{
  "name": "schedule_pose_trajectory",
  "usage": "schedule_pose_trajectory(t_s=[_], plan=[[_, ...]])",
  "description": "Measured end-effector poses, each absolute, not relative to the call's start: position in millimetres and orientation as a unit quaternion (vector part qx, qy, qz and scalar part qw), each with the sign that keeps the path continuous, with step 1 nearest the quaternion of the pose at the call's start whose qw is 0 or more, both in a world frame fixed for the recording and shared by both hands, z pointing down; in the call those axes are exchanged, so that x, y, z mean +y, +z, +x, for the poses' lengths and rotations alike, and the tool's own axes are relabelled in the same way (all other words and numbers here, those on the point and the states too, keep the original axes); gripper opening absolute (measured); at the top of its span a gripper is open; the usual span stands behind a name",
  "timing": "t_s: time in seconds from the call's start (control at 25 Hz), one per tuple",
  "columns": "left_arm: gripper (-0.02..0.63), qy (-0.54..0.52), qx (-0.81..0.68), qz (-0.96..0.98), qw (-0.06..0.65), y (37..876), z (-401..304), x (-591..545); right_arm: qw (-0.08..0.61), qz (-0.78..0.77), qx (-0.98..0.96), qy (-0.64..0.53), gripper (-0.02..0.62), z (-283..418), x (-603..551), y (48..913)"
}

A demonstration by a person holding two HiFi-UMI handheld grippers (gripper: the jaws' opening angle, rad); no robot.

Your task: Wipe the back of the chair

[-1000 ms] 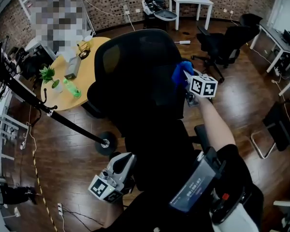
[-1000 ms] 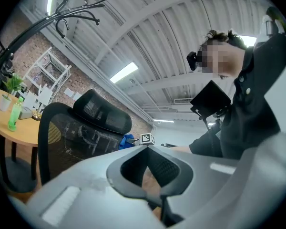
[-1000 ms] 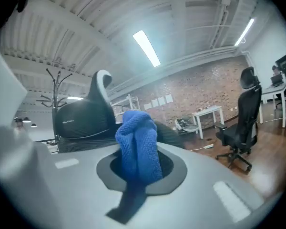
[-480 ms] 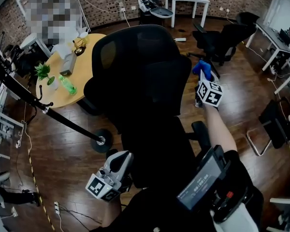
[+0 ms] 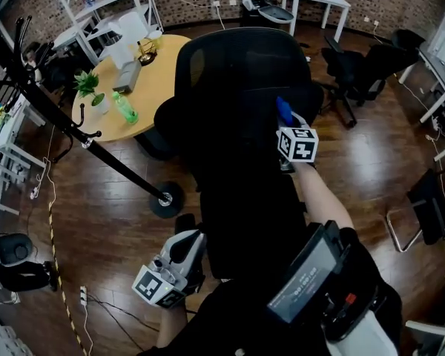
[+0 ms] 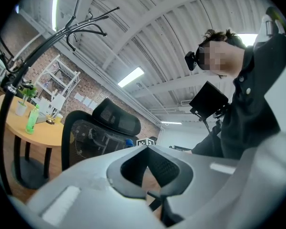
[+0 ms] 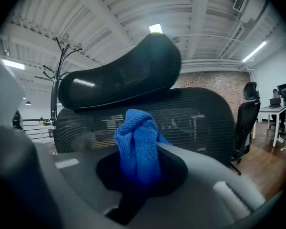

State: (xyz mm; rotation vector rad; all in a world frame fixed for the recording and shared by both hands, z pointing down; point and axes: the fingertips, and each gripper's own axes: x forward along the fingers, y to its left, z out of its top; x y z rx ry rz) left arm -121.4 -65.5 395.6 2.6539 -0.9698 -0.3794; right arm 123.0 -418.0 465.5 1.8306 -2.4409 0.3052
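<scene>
The black chair stands before the person; its mesh back looks stiff but springy, and it may swivel under a push. The right gripper is clamped on a soft blue cloth, pinched mid-bunch, near the mesh. The left gripper hangs low, jaws together, empty.

Black mesh chair back, fuzzy blue cloth.

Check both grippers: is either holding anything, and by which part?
The right gripper holds a blue cloth, pinched by its lower end, the bunched top sticking out past the jaws. The left gripper is shut on nothing.
</scene>
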Motion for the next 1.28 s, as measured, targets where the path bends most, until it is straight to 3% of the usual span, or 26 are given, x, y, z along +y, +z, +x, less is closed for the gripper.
schedule_pose_trajectory(t_s=[0.56,0.92,1.08,1.28], plan=[[0.003,-0.131,-0.443,0.875,0.142,394.5,-191.0,-25.3,0.016,0.441,-0.890,0.115,0.028,-97.2,-394.0,478.3],[0.003,-0.135,-0.474,0.860,0.132,387.9,-204.8,-16.0,0.102,0.247,-0.957,0.112,0.028,-258.3,-332.4,489.7],[0.003,-0.134,-0.479,0.859,0.122,383.0,-204.8,-16.2,0.074,0.215,-0.966,0.120,0.029,-275.9,-318.3,485.6],[0.003,-0.128,-0.477,0.861,0.122,383.5,-201.5,-23.5,0.072,0.307,-0.938,0.142,0.028,-220.5,-359.4,509.1]])
